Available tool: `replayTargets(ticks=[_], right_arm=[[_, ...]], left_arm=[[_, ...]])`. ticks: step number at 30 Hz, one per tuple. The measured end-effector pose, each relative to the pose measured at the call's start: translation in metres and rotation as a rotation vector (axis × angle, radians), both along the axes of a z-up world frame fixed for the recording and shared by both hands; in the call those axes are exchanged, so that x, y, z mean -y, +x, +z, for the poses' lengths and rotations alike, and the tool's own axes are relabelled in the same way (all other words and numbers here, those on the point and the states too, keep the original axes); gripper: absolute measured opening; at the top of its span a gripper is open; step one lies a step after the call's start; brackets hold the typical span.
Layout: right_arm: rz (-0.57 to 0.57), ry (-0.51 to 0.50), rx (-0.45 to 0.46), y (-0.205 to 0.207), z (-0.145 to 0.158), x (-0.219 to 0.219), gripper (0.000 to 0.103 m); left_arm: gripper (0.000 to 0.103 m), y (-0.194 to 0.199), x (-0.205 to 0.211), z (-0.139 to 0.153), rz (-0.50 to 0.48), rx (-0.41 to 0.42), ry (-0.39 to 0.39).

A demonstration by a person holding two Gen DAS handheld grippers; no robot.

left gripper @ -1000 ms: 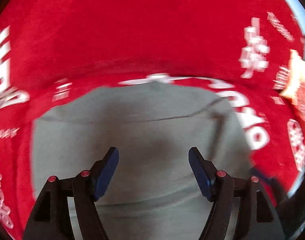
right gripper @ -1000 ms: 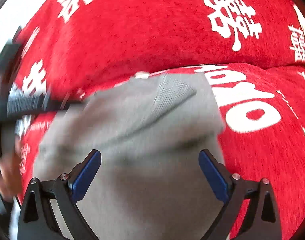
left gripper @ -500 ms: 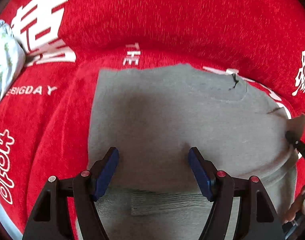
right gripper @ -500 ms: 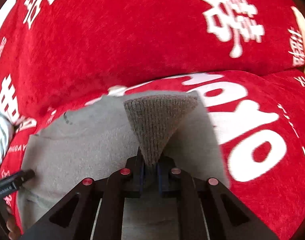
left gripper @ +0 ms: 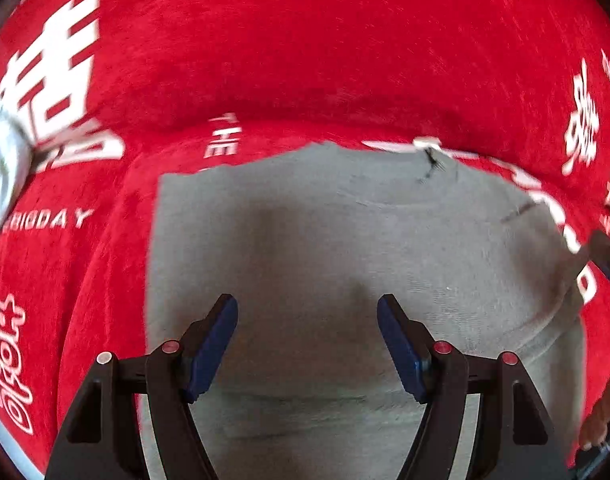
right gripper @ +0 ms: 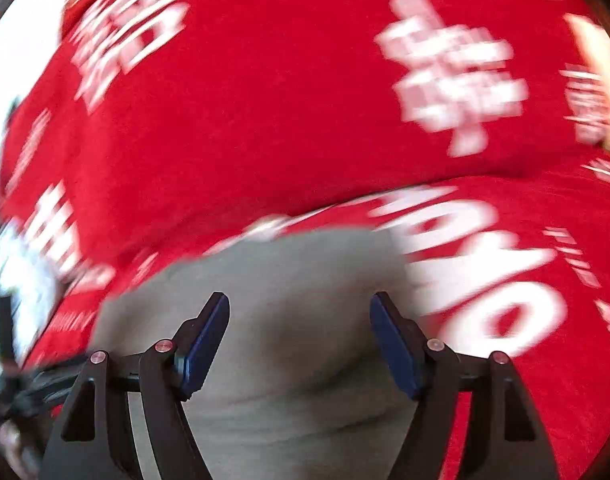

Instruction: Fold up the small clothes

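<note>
A small grey knit garment lies flat on a red sofa cover, its neckline at the far side with a black thread mark. My left gripper hovers over the garment's middle, open, nothing between its blue pads. In the blurred right wrist view the same grey garment lies under my right gripper, whose jaws are opening and hold nothing. The other gripper's dark tip shows at the garment's right edge.
The red cover with white lettering rises into a backrest behind the garment. A pale floral cushion sits at the far left. A person's hand shows at the lower right edge.
My right gripper was shut on a fold of the grey cloth half a second ago; it has let go, and the cloth lies flat. The left gripper shifted slightly, staying open.
</note>
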State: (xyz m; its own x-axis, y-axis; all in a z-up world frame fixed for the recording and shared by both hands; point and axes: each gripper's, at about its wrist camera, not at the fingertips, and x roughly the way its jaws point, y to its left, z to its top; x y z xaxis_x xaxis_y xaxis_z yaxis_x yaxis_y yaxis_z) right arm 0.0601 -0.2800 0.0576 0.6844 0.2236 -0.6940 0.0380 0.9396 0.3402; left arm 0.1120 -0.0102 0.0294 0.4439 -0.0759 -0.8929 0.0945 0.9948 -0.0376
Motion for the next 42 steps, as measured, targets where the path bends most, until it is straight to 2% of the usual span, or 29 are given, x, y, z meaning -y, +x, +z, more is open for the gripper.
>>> replayTargets(ticks=[2, 4, 5, 7, 9, 11, 13, 14, 16, 17, 18, 19, 21, 24, 26, 27, 30, 31, 32, 34, 35, 41, 42], right_arm=[[0.05, 0.032, -0.063, 0.01, -0.015, -0.011, 0.076], [0.023, 0.019, -0.148, 0.016, -0.036, -0.009, 0.075], [0.011, 0.012, -0.174, 0.016, -0.043, -0.004, 0.069], [-0.002, -0.056, -0.141, 0.004, -0.039, 0.0, 0.069], [-0.083, -0.214, -0.15, -0.003, -0.033, 0.005, 0.071], [-0.124, -0.239, -0.132, -0.011, -0.025, 0.01, 0.072], [-0.099, -0.22, -0.122, -0.012, -0.018, 0.002, 0.074], [-0.065, -0.215, -0.119, -0.007, -0.016, -0.008, 0.08], [0.027, -0.192, -0.136, 0.0, -0.021, -0.033, 0.082], [0.065, -0.204, -0.166, 0.003, -0.027, -0.044, 0.082], [0.087, -0.238, -0.2, 0.005, -0.036, -0.057, 0.082], [0.092, -0.31, -0.222, 0.004, -0.043, -0.065, 0.082], [0.087, -0.404, -0.164, -0.01, -0.039, -0.08, 0.082], [0.135, -0.386, -0.14, -0.042, -0.037, -0.091, 0.084], [0.17, -0.405, -0.165, -0.065, -0.047, -0.096, 0.084], [0.152, -0.402, -0.115, -0.081, -0.046, -0.096, 0.085], [0.129, -0.358, -0.102, -0.115, -0.047, -0.087, 0.096], [0.126, -0.346, -0.095, -0.127, -0.047, -0.085, 0.103], [0.137, -0.34, -0.101, -0.138, -0.049, -0.086, 0.103], [0.148, -0.394, -0.056, -0.166, -0.049, -0.093, 0.103], [0.157, -0.396, -0.047, -0.176, -0.049, -0.095, 0.103], [0.15, -0.392, 0.013, -0.224, -0.056, -0.092, 0.103], [0.156, -0.402, 0.016, -0.23, -0.058, -0.093, 0.103]], left_arm=[[0.073, 0.003, 0.004, -0.009, 0.007, -0.012, 0.041], [0.073, 0.004, -0.004, -0.017, 0.027, -0.031, 0.04], [0.073, 0.002, -0.007, -0.018, 0.03, -0.029, 0.03], [0.073, -0.003, -0.018, -0.017, 0.032, -0.014, 0.026], [0.073, -0.008, -0.028, -0.015, 0.044, -0.015, 0.009], [0.073, -0.012, -0.032, -0.011, 0.068, -0.012, -0.001], [0.073, -0.012, -0.027, -0.008, 0.071, -0.014, -0.011], [0.073, -0.011, -0.021, -0.006, 0.065, -0.017, -0.018], [0.073, -0.013, -0.005, -0.002, 0.034, -0.019, -0.015], [0.073, -0.016, 0.003, -0.002, 0.016, -0.019, -0.004], [0.073, -0.021, 0.011, -0.005, 0.005, -0.012, 0.042], [0.073, -0.026, 0.013, -0.006, 0.004, -0.001, 0.069], [0.073, -0.045, 0.015, 0.0, 0.0, 0.048, 0.104], [0.073, -0.077, 0.014, 0.003, -0.023, 0.059, 0.08], [0.073, -0.099, 0.017, -0.005, -0.042, 0.051, 0.109], [0.074, -0.108, 0.017, -0.006, -0.043, 0.062, 0.111], [0.074, -0.139, 0.012, -0.004, -0.037, 0.092, 0.091], [0.074, -0.147, 0.01, -0.003, -0.039, 0.095, 0.079], [0.074, -0.159, 0.008, -0.004, -0.04, 0.094, 0.068], [0.077, -0.177, 0.004, -0.004, -0.041, 0.102, 0.058], [0.083, -0.186, 0.003, -0.006, -0.038, 0.103, 0.056], [0.087, -0.235, -0.006, -0.01, -0.041, 0.151, 0.033], [0.097, -0.242, -0.01, -0.013, -0.04, 0.132, 0.021]])
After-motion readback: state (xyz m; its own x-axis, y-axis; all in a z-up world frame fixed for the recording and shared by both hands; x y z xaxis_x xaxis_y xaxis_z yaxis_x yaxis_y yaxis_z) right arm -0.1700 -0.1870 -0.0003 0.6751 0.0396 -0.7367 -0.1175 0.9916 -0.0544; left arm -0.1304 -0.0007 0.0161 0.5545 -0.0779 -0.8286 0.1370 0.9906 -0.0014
